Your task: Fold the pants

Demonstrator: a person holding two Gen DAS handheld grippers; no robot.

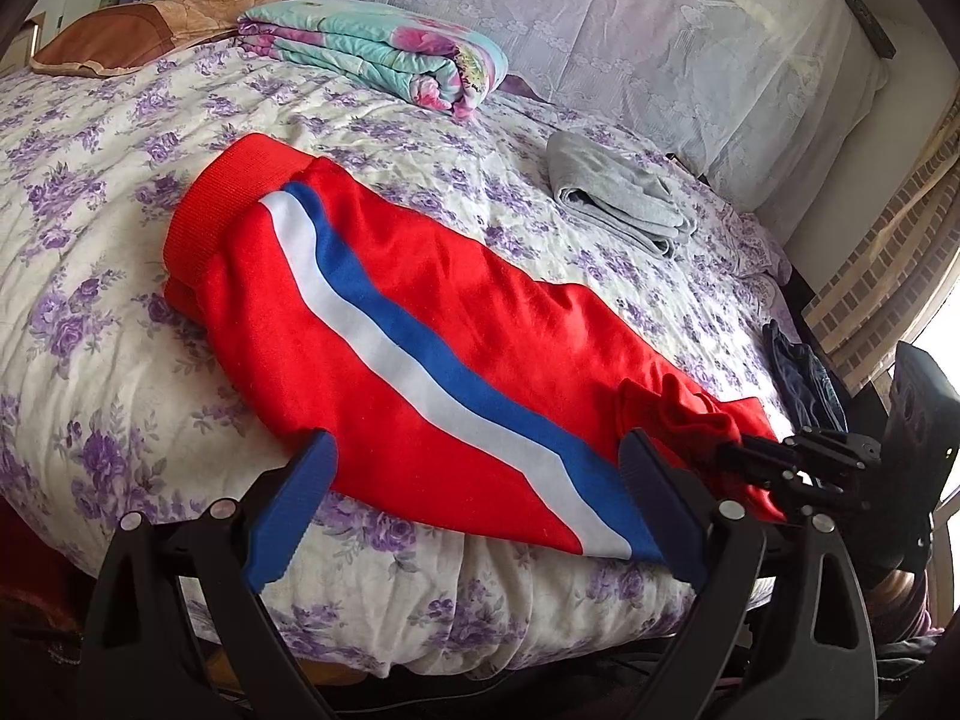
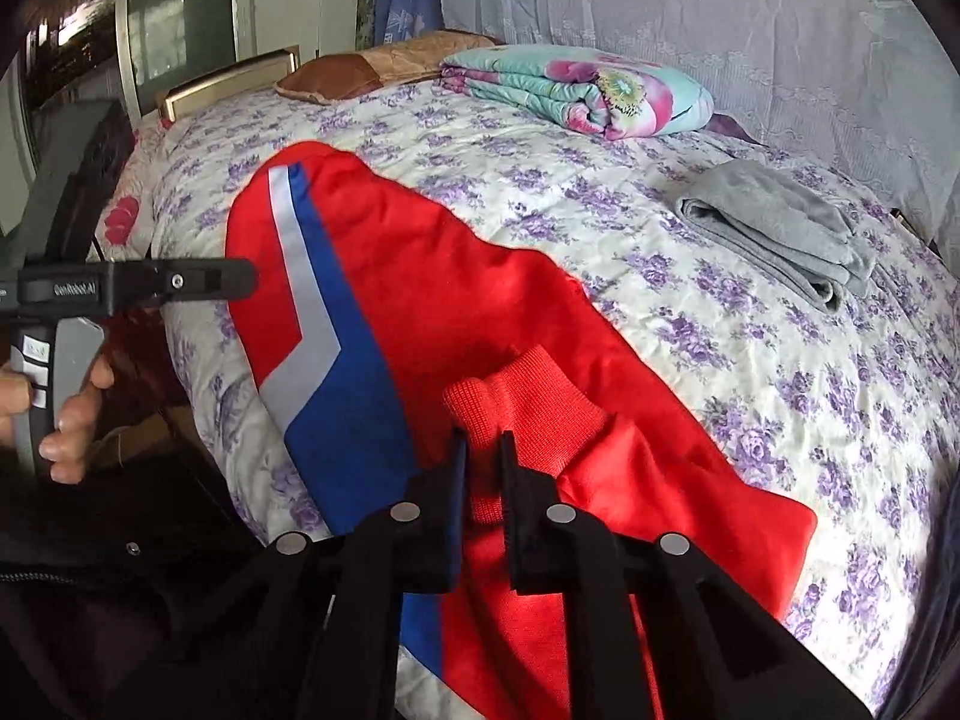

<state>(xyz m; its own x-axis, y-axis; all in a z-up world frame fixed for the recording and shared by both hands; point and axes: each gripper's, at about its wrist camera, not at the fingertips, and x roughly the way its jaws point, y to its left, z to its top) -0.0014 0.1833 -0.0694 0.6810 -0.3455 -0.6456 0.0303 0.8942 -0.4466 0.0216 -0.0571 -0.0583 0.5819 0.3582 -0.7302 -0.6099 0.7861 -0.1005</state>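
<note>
While the right gripper pinches the red track pants' ribbed cuff on the bed, probably thinly, it could slip; left gripper gapes empty.

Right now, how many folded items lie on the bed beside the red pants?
2: the floral quilt near the pillow, and a grey garment by the far edge. More may be hidden.
</note>
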